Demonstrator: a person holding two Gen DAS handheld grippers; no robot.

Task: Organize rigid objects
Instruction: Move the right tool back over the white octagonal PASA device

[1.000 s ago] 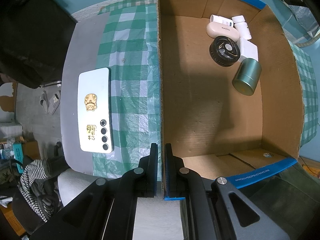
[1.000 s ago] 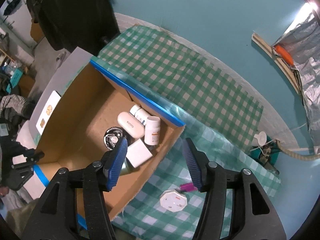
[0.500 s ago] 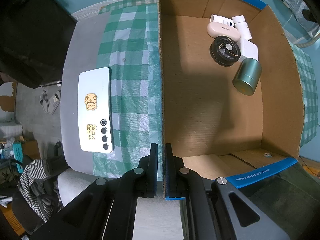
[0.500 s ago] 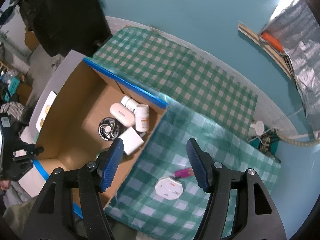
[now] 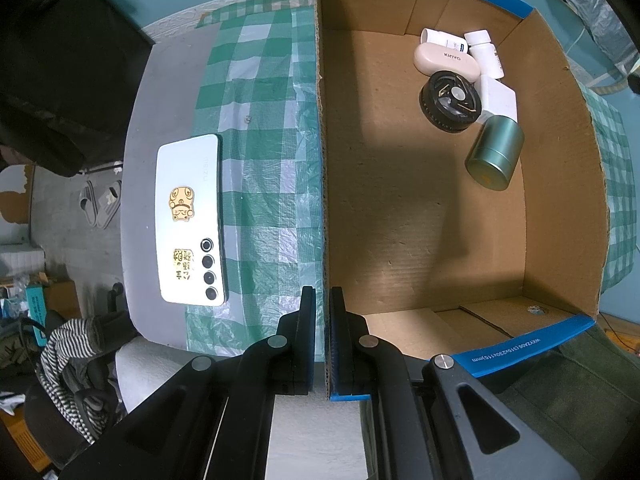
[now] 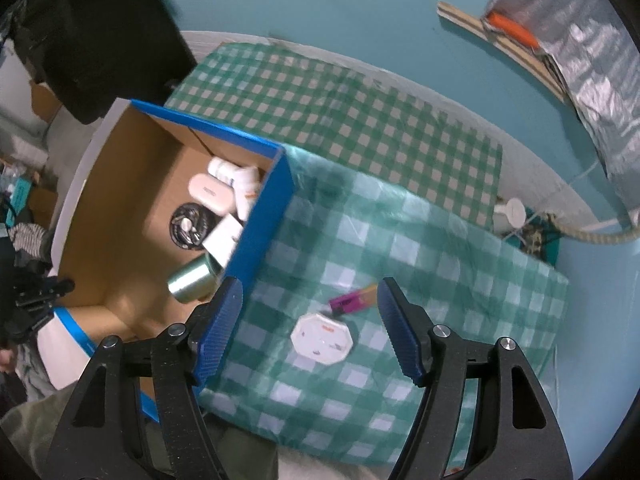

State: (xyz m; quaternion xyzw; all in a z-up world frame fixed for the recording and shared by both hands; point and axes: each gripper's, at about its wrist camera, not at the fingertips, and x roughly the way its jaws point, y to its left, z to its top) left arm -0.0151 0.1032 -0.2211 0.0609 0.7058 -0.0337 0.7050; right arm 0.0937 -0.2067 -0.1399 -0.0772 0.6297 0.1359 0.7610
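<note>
the box (image 5: 420, 216) is raw matt cardboard. the canister (image 5: 495, 152) looks like brushed metal — the checked cloth (image 6: 400, 248) a glossy plastic weave.

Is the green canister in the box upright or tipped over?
Tipped: the green canister lies on its side on the box floor.

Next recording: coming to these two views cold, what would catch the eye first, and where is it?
The open brown cardboard box with blue-taped edges dominates, its white containers, black round fan and green metal tin bunched in one corner. The left gripper is clamped on the box's near wall. Outside, the right gripper hangs open over a white octagonal box on the green checked cloth.
</note>
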